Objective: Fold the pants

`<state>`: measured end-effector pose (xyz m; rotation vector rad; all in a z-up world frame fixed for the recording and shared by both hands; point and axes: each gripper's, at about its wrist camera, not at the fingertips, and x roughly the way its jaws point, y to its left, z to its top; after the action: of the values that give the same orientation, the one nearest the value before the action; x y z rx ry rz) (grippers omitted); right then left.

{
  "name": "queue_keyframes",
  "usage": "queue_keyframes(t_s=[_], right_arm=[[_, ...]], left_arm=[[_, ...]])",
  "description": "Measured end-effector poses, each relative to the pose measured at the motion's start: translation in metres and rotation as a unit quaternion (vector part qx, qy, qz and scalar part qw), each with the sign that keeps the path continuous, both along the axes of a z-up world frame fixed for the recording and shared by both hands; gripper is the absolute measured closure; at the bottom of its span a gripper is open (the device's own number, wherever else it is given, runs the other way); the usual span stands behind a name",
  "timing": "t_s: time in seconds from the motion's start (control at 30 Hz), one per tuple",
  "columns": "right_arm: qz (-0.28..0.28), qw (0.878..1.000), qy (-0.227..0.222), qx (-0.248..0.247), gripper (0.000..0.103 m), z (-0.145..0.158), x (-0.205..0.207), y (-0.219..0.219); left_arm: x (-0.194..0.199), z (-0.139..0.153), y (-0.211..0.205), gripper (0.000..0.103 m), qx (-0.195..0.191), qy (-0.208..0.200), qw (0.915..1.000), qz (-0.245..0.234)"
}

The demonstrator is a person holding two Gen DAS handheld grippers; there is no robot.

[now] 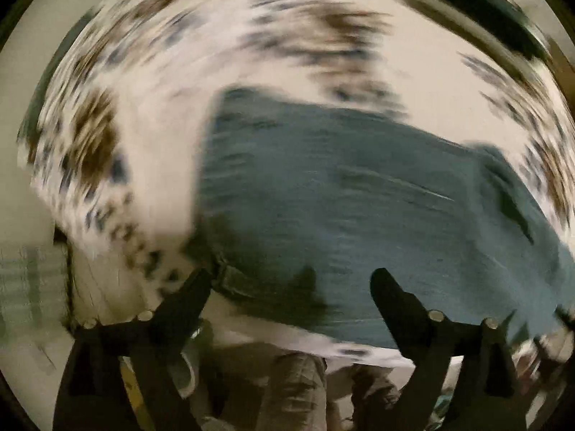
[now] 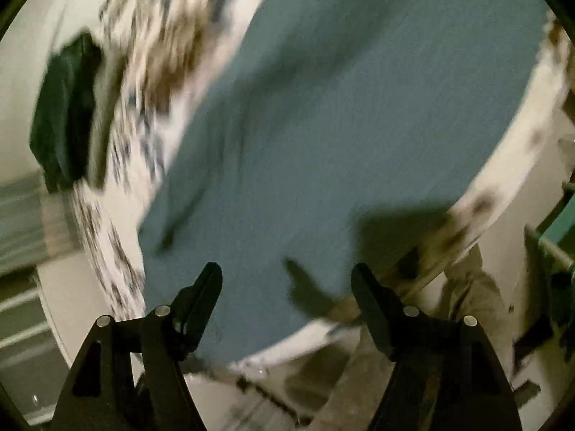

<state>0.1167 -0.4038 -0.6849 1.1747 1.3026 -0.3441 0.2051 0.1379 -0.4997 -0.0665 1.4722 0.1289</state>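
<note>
Blue denim pants [image 1: 359, 208] lie flat on a white cloth with brown and blue patches [image 1: 107, 107]. Both views are blurred by motion. My left gripper [image 1: 291, 283] is open and empty, hovering over the near edge of the pants by the waistband. In the right wrist view the pants [image 2: 341, 125] fill the middle. My right gripper [image 2: 285, 276] is open and empty above their near edge.
A dark green folded garment [image 2: 68, 115] lies at the far left edge of the patterned cloth [image 2: 151, 72]; it also shows in the left wrist view [image 1: 481, 3]. The person's grey trousers [image 1: 287, 388] stand below the table's edge.
</note>
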Motion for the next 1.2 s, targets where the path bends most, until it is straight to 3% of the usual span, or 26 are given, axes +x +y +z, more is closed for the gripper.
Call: queue_keyframes(t_s=[0.17, 0.3, 0.47, 0.63, 0.7, 0.77, 0.83, 0.93, 1.07, 1.1, 1.17, 1.2], right_arm=[[-0.091, 0.994, -0.034, -0.056, 0.026, 0.012, -0.049, -0.113], [-0.133, 0.984, -0.066, -0.098, 0.026, 0.01, -0.08, -0.202], [-0.163, 0.976, -0.121, -0.075, 0.027, -0.018, -0.092, -0.28], [-0.164, 0.966, -0.196, -0.025, 0.03, -0.046, -0.088, -0.311], [-0.163, 0.962, -0.218, -0.01, 0.03, -0.052, -0.086, -0.314], [-0.17, 0.954, -0.246, 0.013, 0.031, -0.059, -0.08, -0.317], [-0.182, 0.941, -0.281, 0.043, 0.047, -0.065, -0.087, -0.325], [-0.179, 0.931, -0.312, 0.068, 0.048, -0.07, -0.09, -0.334], [-0.171, 0.929, -0.316, 0.085, 0.049, -0.083, -0.079, -0.34], [-0.171, 0.931, -0.311, 0.088, 0.052, -0.084, -0.077, -0.342], [-0.173, 0.94, -0.282, 0.081, 0.078, -0.085, -0.074, -0.343], [-0.171, 0.948, -0.261, 0.066, 0.099, -0.086, -0.074, -0.343]], left_arm=[[0.004, -0.006, -0.128, 0.01, -0.034, -0.003, 0.9972, -0.067], [0.003, -0.022, -0.217, 0.01, -0.024, -0.008, 0.9938, -0.108], [0.004, -0.058, -0.295, 0.01, -0.007, -0.001, 0.9909, -0.135], [0.012, -0.096, -0.315, 0.01, 0.006, 0.032, 0.9926, -0.117], [0.016, -0.105, -0.315, 0.002, 0.009, 0.038, 0.9936, -0.107], [0.023, -0.109, -0.312, 0.0, 0.0, 0.037, 0.9954, -0.088], [0.029, -0.113, -0.308, 0.0, -0.014, 0.037, 0.9964, -0.076], [0.034, -0.116, -0.307, 0.0, -0.025, 0.027, 0.9969, -0.07], [0.035, -0.116, -0.305, 0.0, -0.025, -0.001, 0.9978, -0.061], [0.033, -0.116, -0.303, 0.0, -0.024, -0.002, 0.9977, -0.063], [0.025, -0.114, -0.302, 0.0, -0.017, 0.002, 0.9975, -0.069], [0.022, -0.114, -0.308, 0.0, -0.009, 0.003, 0.9973, -0.073]])
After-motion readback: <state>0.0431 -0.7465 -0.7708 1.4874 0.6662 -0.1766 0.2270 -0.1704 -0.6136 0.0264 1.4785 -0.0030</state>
